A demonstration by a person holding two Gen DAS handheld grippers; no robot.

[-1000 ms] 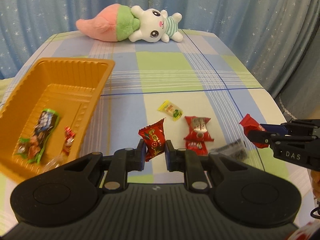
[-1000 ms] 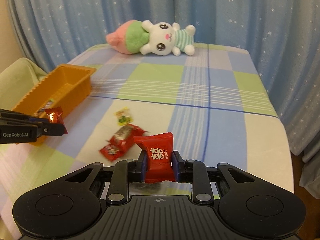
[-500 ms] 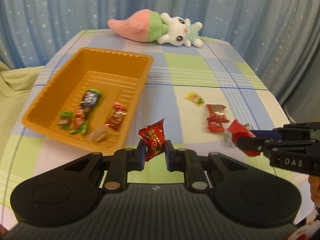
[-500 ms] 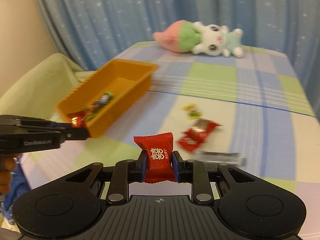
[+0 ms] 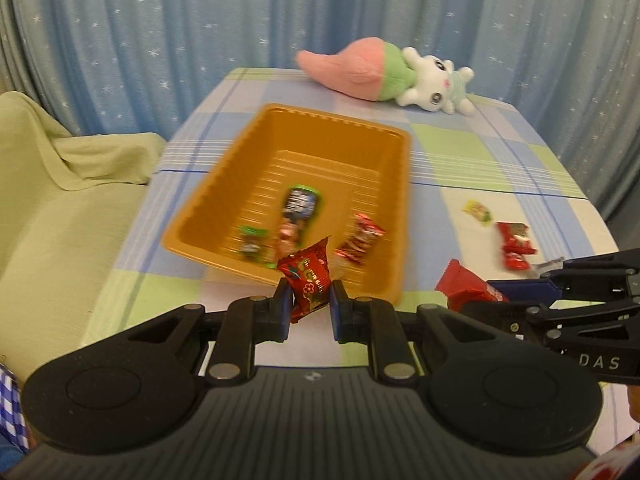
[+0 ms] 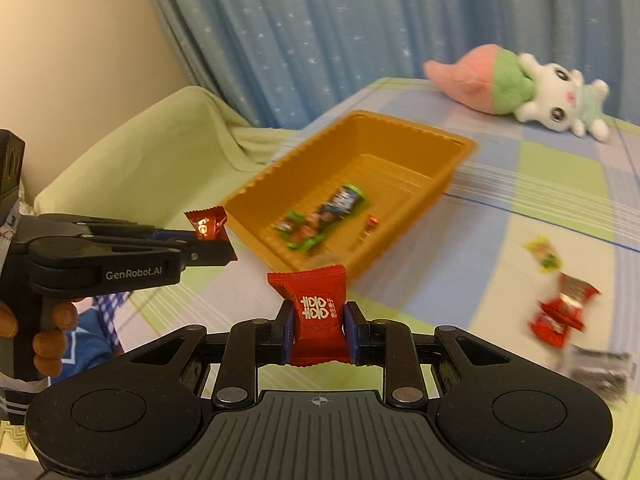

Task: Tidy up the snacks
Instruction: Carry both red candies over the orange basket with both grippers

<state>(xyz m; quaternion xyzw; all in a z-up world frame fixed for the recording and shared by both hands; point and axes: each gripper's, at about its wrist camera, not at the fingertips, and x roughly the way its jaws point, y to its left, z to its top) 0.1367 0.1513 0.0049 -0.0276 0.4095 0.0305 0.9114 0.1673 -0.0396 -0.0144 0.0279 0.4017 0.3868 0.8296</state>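
Two grippers are showing, each carrying one red snack. Left gripper [image 5: 310, 306] is clamping a patterned red candy [image 5: 308, 280] between its pads, just short of the tray's near rim. Right gripper [image 6: 319, 330] is squeezing a red packet with white characters [image 6: 318, 312], also just in front of the tray.

One orange tray [image 5: 224, 200] is sitting on the checked tablecloth [image 5: 480, 152], holding about four wrapped snacks, blurred: a dark-and-green bar [image 5: 300, 206], a small green one [image 5: 252, 240], a red one [image 5: 360, 240], and a pale piece I cannot make out.

Three or four snacks are lying loose on the cloth to the right: one yellow [image 5: 477, 212], a red pair touching [image 5: 515, 246], one dark packet [image 6: 600, 372].

One plush rabbit [image 5: 400, 76] is lying at the far edge. Blue starred curtains [image 5: 200, 20] are hanging behind; a green-draped seat [image 5: 52, 200] is standing left. Nothing is blocking the tray.
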